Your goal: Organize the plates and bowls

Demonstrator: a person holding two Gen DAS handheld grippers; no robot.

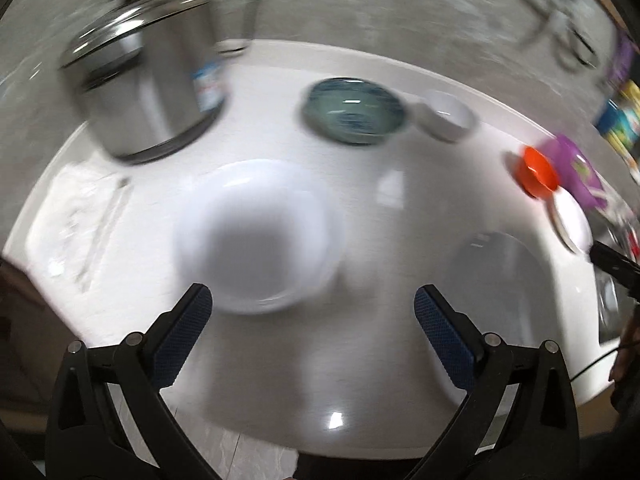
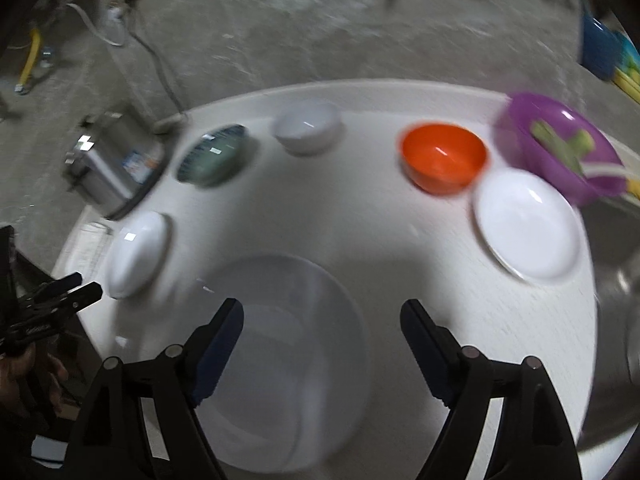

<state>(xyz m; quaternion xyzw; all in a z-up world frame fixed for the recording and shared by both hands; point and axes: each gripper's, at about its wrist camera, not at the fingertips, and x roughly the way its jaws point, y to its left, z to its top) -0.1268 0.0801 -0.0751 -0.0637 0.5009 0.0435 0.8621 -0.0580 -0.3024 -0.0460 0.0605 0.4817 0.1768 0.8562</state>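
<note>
My left gripper [image 1: 313,298] is open and empty above the white table, just short of a white bowl [image 1: 256,236]. Farther off stand a blue-green bowl [image 1: 354,110], a small white bowl [image 1: 446,114], an orange bowl [image 1: 538,172] and a white plate [image 1: 570,222]. My right gripper [image 2: 322,312] is open and empty over a large pale plate [image 2: 288,364]. The right wrist view also shows the orange bowl [image 2: 444,158], the white plate [image 2: 528,222], the small white bowl [image 2: 306,128], the blue-green bowl [image 2: 214,154] and the white bowl [image 2: 138,254]. Both views are blurred.
A steel pot [image 1: 140,84] with a lid stands at the table's back left. A purple bowl [image 2: 556,146] with green pieces sits at the right edge. A folded white cloth [image 1: 76,216] lies at the left. A metal sink basin [image 2: 616,320] lies to the right.
</note>
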